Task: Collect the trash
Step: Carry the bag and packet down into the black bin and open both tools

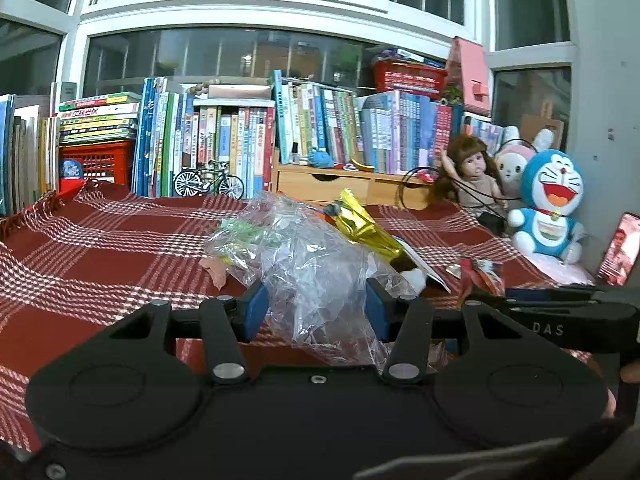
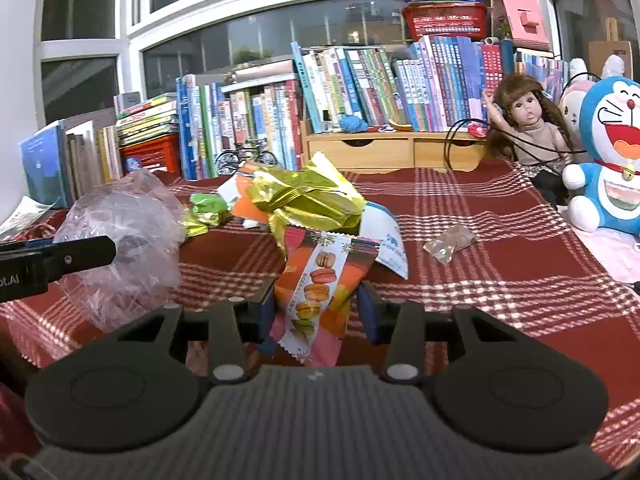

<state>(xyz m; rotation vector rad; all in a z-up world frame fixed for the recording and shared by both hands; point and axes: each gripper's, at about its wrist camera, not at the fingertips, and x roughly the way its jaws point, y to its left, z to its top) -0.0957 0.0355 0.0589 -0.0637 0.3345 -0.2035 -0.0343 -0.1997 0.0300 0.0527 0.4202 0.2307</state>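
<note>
A crumpled clear plastic bag [image 1: 316, 264] sits between the blue pads of my left gripper [image 1: 316, 308], which is shut on it; the same bag [image 2: 124, 248] wraps that gripper's tip [image 2: 106, 252] in the right wrist view. My right gripper [image 2: 316, 310] is shut on a macaron-print snack wrapper [image 2: 316, 292], whose lower end hangs over the gripper body. Just beyond it lie a gold foil wrapper [image 2: 308, 196], a green wrapper [image 2: 206, 206], a white-and-blue packet [image 2: 390, 248] and a small brown wrapper [image 2: 450, 244]. The left wrist view shows the right gripper [image 1: 500, 296] beside a red wrapper [image 1: 480, 272].
A red plaid cloth [image 2: 500, 280] covers the table. Rows of books [image 1: 224, 136], a wooden drawer unit [image 2: 380, 152] and a model bicycle [image 1: 208, 182] line the back. A doll [image 2: 528, 124], a blue plush [image 2: 612, 160] and a lit phone [image 1: 620, 248] stand at the right.
</note>
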